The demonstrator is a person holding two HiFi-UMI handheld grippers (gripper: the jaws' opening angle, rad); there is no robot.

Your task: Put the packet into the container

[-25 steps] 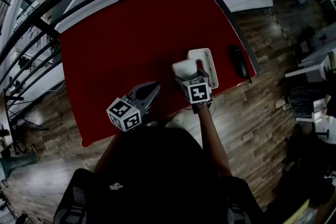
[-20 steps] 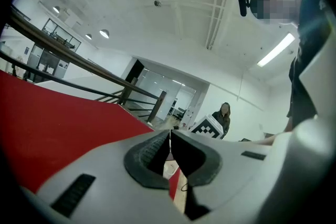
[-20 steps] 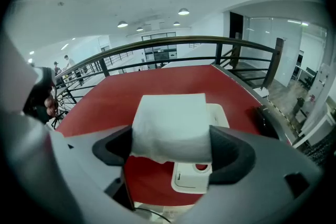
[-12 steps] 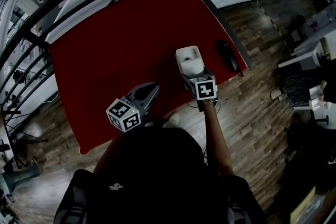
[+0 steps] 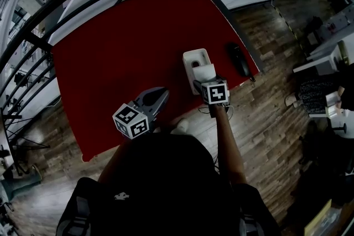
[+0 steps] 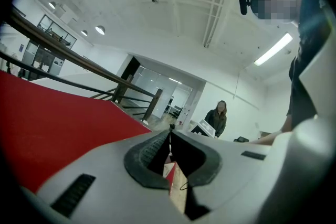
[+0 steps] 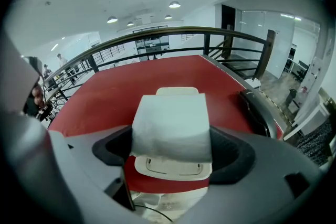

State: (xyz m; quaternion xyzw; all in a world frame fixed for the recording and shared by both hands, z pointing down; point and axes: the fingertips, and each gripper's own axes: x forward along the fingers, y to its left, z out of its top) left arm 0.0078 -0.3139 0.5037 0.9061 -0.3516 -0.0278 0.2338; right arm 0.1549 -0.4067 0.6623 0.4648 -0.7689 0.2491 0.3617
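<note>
The grey right gripper (image 7: 170,147) has its two jaws pressed against either side of a white soft packet (image 7: 170,123), which is clamped between them. Directly below the packet sits a white rectangular plastic container (image 7: 173,169) on the red desk (image 7: 105,99); its rim shows above and under the packet. A black elongated object (image 7: 258,113) lies near the desk's right edge. A dark metal railing (image 7: 157,34) runs beyond the far edge.

White packet (image 7: 170,128), perhaps cream container (image 7: 169,168), red table (image 5: 127,44)
</note>
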